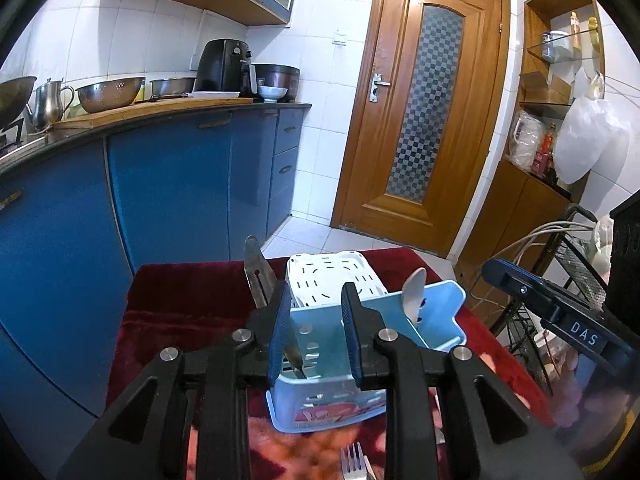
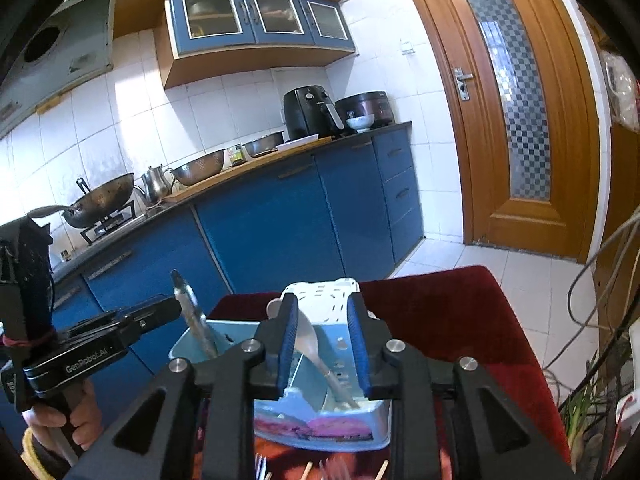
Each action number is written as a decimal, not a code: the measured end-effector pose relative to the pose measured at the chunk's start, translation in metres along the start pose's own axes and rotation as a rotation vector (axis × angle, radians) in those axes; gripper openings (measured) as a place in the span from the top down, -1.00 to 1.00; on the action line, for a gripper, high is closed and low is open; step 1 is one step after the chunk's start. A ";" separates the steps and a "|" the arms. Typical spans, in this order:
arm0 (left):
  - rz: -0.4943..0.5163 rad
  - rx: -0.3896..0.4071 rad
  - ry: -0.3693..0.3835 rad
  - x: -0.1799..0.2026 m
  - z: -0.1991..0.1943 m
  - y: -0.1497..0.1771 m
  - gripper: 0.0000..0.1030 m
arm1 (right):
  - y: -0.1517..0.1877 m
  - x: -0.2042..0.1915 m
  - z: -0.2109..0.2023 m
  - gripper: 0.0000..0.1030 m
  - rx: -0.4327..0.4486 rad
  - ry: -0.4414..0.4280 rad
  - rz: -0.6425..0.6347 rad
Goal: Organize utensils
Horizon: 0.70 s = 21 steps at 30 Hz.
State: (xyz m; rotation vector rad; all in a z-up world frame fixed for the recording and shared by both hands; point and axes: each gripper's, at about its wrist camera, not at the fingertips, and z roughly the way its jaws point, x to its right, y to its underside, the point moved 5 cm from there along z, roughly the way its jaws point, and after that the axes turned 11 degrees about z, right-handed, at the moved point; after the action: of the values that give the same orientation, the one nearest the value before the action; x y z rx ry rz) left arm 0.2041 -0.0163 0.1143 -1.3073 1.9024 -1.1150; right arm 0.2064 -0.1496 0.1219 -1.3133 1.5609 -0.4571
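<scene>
A light blue plastic utensil holder (image 1: 316, 344) (image 2: 344, 344) stands on a red cloth. A knife (image 1: 258, 276) (image 2: 192, 320) leans in its left compartment, blade up. A spoon (image 1: 414, 290) (image 2: 316, 344) leans in its right compartment. My left gripper (image 1: 316, 300) is open just above the holder, empty, with the knife beside its left finger. My right gripper (image 2: 324, 312) is open above the holder, empty, with the spoon between its fingers but apart from them. A fork (image 1: 352, 462) (image 2: 260, 466) lies on the cloth in front of the holder.
A white perforated basket (image 1: 332, 276) (image 2: 320, 292) sits behind the holder. The red cloth (image 1: 180, 300) (image 2: 440, 308) covers a small table. Wooden chopsticks (image 2: 382, 470) lie by the fork. Blue cabinets (image 1: 160, 184) stand left, a wire rack (image 1: 576, 264) right, a wooden door (image 1: 420, 100) beyond.
</scene>
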 end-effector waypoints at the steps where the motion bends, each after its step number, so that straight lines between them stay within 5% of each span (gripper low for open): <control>1: 0.002 0.000 -0.001 0.000 -0.002 0.000 0.50 | 0.001 0.001 -0.003 0.46 -0.010 -0.003 0.008; 21: -0.007 -0.050 0.036 0.020 -0.048 0.035 0.50 | 0.048 0.031 -0.056 0.46 -0.139 0.073 0.051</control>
State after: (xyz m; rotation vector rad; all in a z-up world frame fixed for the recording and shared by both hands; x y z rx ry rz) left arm 0.1419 -0.0135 0.1072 -1.3303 1.9656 -1.1080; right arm 0.1367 -0.1782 0.0939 -1.3711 1.7087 -0.3736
